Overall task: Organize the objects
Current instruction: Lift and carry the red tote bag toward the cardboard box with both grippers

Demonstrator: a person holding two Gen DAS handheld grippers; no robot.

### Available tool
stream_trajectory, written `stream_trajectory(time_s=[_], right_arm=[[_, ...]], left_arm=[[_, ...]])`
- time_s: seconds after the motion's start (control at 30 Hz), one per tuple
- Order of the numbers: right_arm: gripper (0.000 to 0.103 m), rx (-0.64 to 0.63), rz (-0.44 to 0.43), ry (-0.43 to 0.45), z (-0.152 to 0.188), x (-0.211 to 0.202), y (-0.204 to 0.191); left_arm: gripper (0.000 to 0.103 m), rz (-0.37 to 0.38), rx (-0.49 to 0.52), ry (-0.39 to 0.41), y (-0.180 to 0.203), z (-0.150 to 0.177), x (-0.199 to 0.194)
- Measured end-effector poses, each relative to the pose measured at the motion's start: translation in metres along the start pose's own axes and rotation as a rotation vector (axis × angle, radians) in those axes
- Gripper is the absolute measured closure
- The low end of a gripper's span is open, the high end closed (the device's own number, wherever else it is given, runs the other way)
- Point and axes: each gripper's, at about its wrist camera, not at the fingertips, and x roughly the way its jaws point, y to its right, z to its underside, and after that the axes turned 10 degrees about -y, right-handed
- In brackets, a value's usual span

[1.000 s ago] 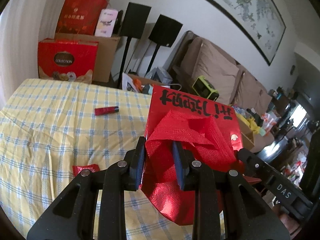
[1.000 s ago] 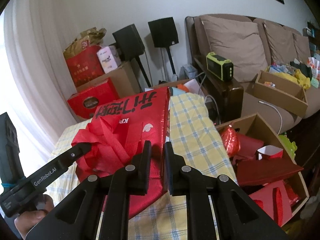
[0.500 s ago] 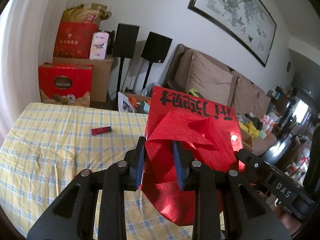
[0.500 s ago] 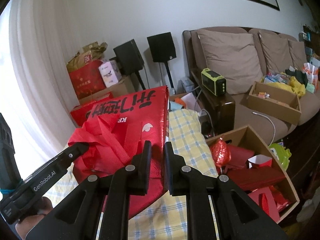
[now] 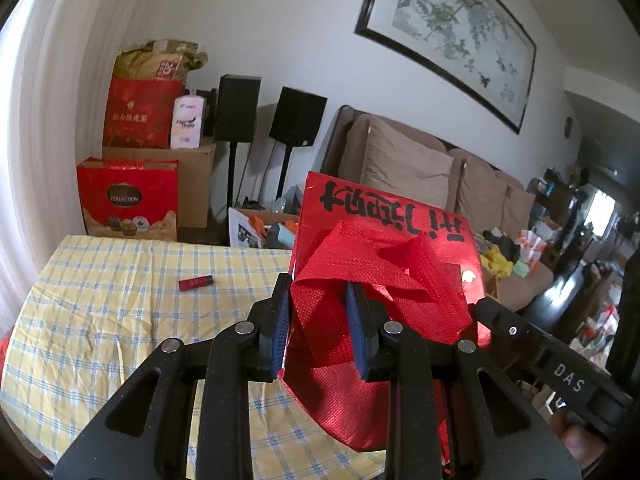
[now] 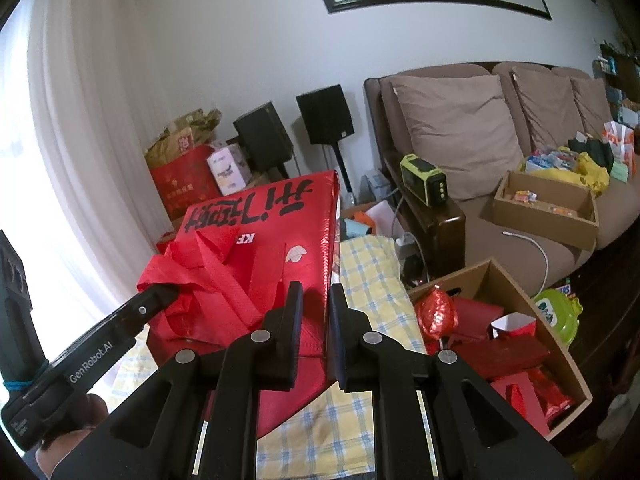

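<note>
A shiny red tote bag (image 5: 384,216) with black characters hangs tilted over the yellow checked tablecloth (image 5: 120,288), held between both grippers. My left gripper (image 5: 317,286) is shut on its bunched red woven handles (image 5: 360,256). In the right wrist view the same bag (image 6: 260,216) fills the middle, and my right gripper (image 6: 316,288) is shut on its near right edge. The left gripper (image 6: 160,294) comes in from the left there, buried in the handles. A small red tube (image 5: 195,283) lies on the cloth beyond.
An open cardboard box (image 6: 460,276) with several red packets stands right of the table. Red gift boxes (image 5: 128,200) and two black speakers (image 5: 298,122) stand behind it. A brown sofa (image 6: 460,136) holds a cardboard tray (image 6: 548,216).
Both grippers have risen with the bag, so the table looks lower and farther. A small red packet at the table's near left has dropped out of view.
</note>
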Motion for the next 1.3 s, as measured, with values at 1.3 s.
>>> stream_trajectory(time_s=[1.3], right_arm=[[0.09, 0.201, 0.045, 0.066, 0.006, -0.066, 0.111]], left_arm=[[0.079, 0.053, 0.167, -0.065, 0.131, 0.024, 0.018]])
